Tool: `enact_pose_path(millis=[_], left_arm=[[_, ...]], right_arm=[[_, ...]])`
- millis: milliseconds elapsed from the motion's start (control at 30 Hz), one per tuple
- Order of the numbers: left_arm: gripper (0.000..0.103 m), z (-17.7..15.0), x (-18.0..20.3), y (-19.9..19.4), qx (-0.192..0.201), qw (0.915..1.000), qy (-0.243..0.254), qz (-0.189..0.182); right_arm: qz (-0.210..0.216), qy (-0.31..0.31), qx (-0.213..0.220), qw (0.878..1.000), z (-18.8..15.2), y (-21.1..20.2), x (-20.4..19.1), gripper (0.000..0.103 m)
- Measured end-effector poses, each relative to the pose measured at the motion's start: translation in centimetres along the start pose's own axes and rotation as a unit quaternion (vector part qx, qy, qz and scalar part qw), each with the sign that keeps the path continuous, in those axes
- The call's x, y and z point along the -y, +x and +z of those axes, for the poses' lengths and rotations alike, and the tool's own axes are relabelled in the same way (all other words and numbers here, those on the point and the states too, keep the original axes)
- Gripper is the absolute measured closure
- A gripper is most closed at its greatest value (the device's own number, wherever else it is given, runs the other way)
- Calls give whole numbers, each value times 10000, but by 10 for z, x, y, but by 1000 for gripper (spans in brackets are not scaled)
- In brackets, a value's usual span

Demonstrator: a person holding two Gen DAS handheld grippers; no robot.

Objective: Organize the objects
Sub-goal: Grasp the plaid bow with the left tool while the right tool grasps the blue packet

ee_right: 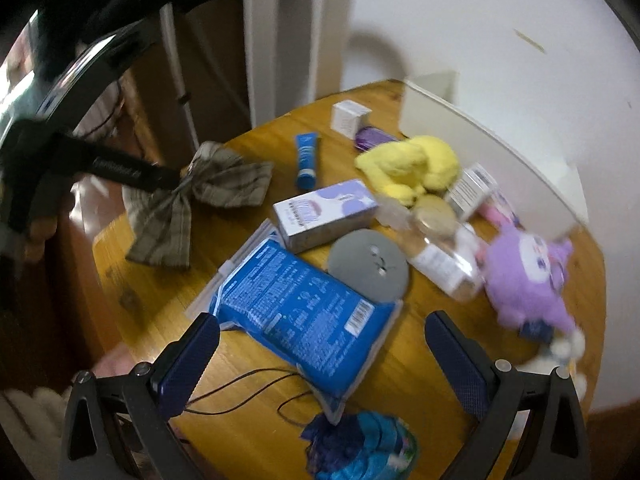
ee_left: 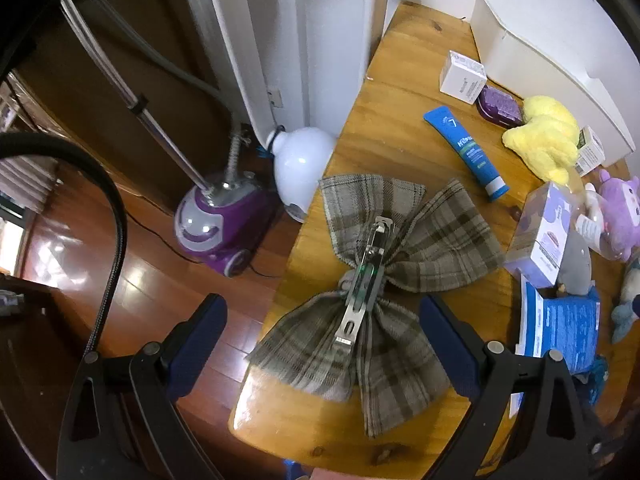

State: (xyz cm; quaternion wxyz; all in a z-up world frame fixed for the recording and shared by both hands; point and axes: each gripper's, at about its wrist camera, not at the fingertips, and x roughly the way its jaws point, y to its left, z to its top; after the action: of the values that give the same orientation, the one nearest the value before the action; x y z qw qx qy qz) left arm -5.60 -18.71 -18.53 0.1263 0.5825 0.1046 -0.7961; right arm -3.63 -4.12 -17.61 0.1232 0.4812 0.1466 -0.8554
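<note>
Plaid cloth, tied as a big bow (ee_left: 376, 280) with a metal clip (ee_left: 366, 276) along its knot, lies flat on the wooden table (ee_left: 400, 92) near the left edge, and the left gripper (ee_left: 324, 340) hangs just above it with its blue-padded jaws spread wide to either side, gripping nothing. Beyond the bow, toward the wall, lie a blue tube (ee_left: 466, 152) and a small white box (ee_left: 462, 76) with a purple case (ee_left: 500, 106) touching it; to the bow's right sit a yellow plush (ee_left: 544, 136), a lilac carton (ee_left: 540, 236), a blue pouch (ee_left: 560, 328), a grey disc (ee_right: 370, 266) and a purple plush (ee_right: 528, 276), all loose and crowded together. A white bin (ee_left: 540, 52) stands against the wall behind them; the little of its inside that shows holds none of these items. The right gripper (ee_right: 320, 364), also spread and empty, hovers over the blue pouch on the bow's right. Judging by this scatter, the sorting has barely begun: nothing looks put away yet, and every item, the bow included, is still waiting on the tabletop. The left gripper seems lined up on the bow as the first pick, though it has not closed
</note>
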Motion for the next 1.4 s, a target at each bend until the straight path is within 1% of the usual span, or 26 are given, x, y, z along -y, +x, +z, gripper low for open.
enact_pose_path(millis=[200, 233, 400, 533, 633, 700, 767, 833, 900, 933, 1000, 1100, 1133, 1167, 1200, 1233, 1267, 1400], left_arm=[[6, 8, -2, 16, -69, 9997, -85, -200], [6, 9, -2, 18, -73, 9997, -75, -213], [6, 9, 7, 24, 14, 9997, 86, -221], [6, 8, 15, 26, 128, 9992, 283, -233], [6, 6, 19, 26, 158, 9987, 426, -241], [7, 6, 24, 27, 134, 9983, 546, -172], [16, 5, 28, 30, 81, 9975, 694, -68], [18, 4, 30, 30, 93, 9973, 728, -85], [22, 5, 32, 29, 122, 9970, 762, -54], [24, 5, 33, 28, 126, 9969, 779, -55], [25, 5, 36, 28, 112, 9969, 778, -21], [29, 6, 35, 29, 72, 9974, 713, -82], [34, 6, 35, 29, 47, 9976, 674, -152], [42, 7, 34, 29, 29, 9977, 649, -210], [47, 8, 35, 28, 46, 9978, 638, -199], [62, 8, 35, 26, 73, 9978, 644, -132], [74, 8, 35, 25, 74, 9978, 653, -90], [78, 6, 35, 20, 30, 9982, 553, -212]], right_arm=[[1, -720, -110, 9973, 3, 24, -14, 0], [14, -767, -122, 9970, 3, 27, -15, 1], [143, -924, -346, 9950, 4, 45, -17, 11], [171, -985, -319, 9945, 3, 46, -19, 11], [83, -952, -532, 9940, 1, 55, -19, 11], [-8, -1024, -650, 9926, -4, 60, -23, 12], [-18, -1022, -574, 9931, -5, 58, -24, 14], [-8, -1018, -554, 9933, -6, 57, -24, 18], [25, -1023, -521, 9934, -7, 54, -25, 26], [51, -1018, -508, 9935, -8, 54, -25, 28], [86, -1024, -483, 9935, -7, 54, -26, 35], [82, -1011, -436, 9939, -7, 53, -28, 41], [79, -993, -417, 9942, -7, 52, -28, 42], [83, -962, -403, 9945, -7, 52, -27, 44], [89, -932, -391, 9948, -7, 50, -26, 46], [90, -900, -375, 9952, -7, 49, -26, 46], [87, -874, -354, 9955, -6, 47, -25, 47], [10, -756, -141, 9970, -3, 32, -23, 48]])
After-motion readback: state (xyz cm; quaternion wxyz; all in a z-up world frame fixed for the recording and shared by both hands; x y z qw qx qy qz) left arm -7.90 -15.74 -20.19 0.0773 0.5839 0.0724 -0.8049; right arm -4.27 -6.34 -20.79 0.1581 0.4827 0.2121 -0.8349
